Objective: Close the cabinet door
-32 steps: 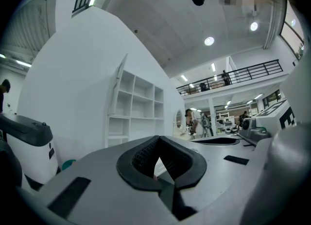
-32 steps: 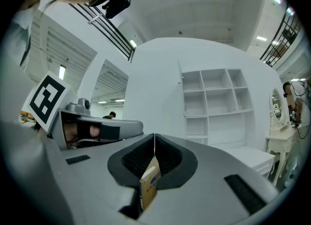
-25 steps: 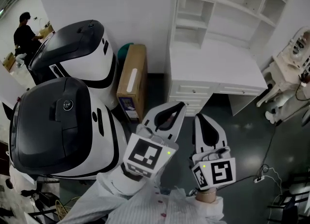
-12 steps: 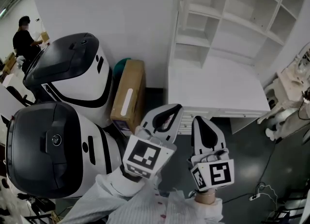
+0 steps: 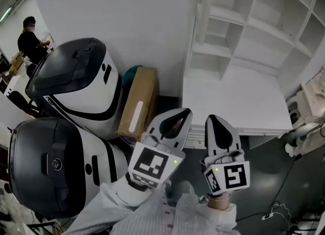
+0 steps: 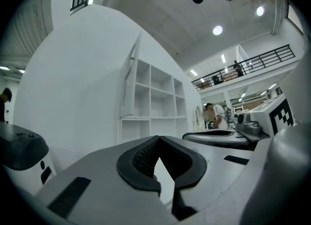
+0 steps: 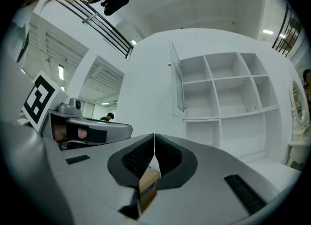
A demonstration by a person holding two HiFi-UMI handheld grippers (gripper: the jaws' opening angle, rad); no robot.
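Observation:
The white cabinet (image 5: 254, 31) with open shelves stands over a white desk (image 5: 233, 102) at the upper right of the head view. Its narrow door (image 5: 201, 10) stands swung out at the left side, seen edge-on; it also shows as door (image 6: 130, 78) and door (image 7: 176, 80) in the gripper views. My left gripper (image 5: 187, 112) and right gripper (image 5: 214, 119) are held side by side in front of the desk, pointing level at the cabinet and short of the door. The left gripper (image 6: 158, 139) and the right gripper (image 7: 154, 138) are both shut with nothing between the pads.
Two large white-and-black machines (image 5: 76, 81) (image 5: 51, 163) fill the left side. A cardboard box (image 5: 138, 104) leans by the wall between them and the desk, with a green object (image 5: 131, 71) behind it. A person (image 5: 30, 38) stands far left. Cables (image 5: 277, 211) lie on the dark floor.
Both grippers and the head camera have come closer to the cabinet, which now sits larger and lower in view. The jaws stayed shut.

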